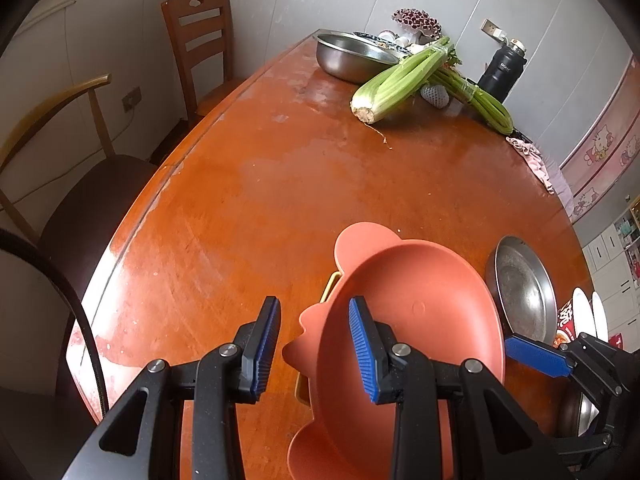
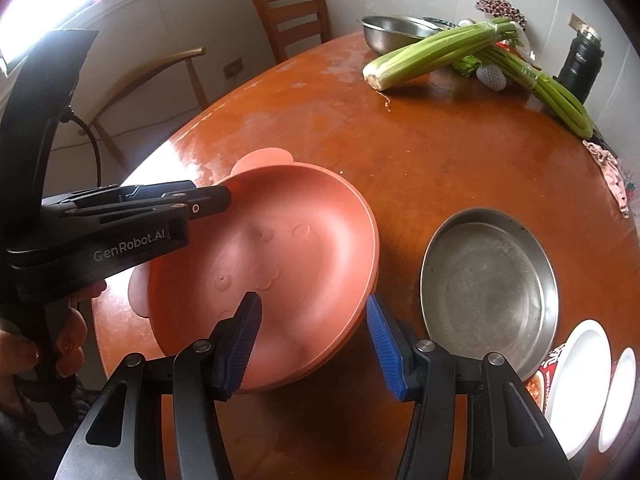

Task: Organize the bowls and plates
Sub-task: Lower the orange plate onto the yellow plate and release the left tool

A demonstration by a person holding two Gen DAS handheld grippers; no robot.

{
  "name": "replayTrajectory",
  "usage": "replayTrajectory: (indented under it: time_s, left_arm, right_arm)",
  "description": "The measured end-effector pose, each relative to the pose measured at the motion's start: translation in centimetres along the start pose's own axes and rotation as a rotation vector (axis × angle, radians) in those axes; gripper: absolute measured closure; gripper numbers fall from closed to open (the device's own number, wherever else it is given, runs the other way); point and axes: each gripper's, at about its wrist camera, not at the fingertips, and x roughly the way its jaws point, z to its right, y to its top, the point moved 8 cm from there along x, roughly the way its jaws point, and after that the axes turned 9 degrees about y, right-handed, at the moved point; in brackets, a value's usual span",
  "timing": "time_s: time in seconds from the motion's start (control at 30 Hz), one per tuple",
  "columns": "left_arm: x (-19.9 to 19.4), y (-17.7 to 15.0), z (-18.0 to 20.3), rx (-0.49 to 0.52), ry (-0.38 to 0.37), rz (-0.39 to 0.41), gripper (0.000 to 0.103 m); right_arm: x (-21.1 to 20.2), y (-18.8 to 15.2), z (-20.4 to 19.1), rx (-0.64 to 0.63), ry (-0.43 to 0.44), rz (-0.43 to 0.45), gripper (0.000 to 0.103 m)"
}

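My left claw [image 1: 313, 346] is closed on the left rim of a salmon-pink plate [image 1: 416, 312], one blue pad inside the dish and one outside. My right claw [image 2: 314, 344] grips the same plate's near right rim, the edge caught between its pads. The plate tilts above a second pink plate with rounded ears, and a yellow edge shows beneath them on the orange-brown table [image 1: 248, 184]. Just to the right rests a steel plate [image 2: 490, 290], with white dishes [image 2: 584, 384] at the table's edge. Far across lie celery bunches [image 1: 404, 82], a steel bowl [image 1: 350, 56] and a black flask [image 1: 500, 74].
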Motion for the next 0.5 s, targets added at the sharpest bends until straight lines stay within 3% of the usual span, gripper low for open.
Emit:
replayTrajectory:
  time_s: [0.5]
  left_arm:
    - [-1.3,-0.4,0.4,0.02,0.025,0.019,0.064]
  right_arm:
    - [-1.5,-0.1,0.3,0.008,-0.008,0.037,0.046]
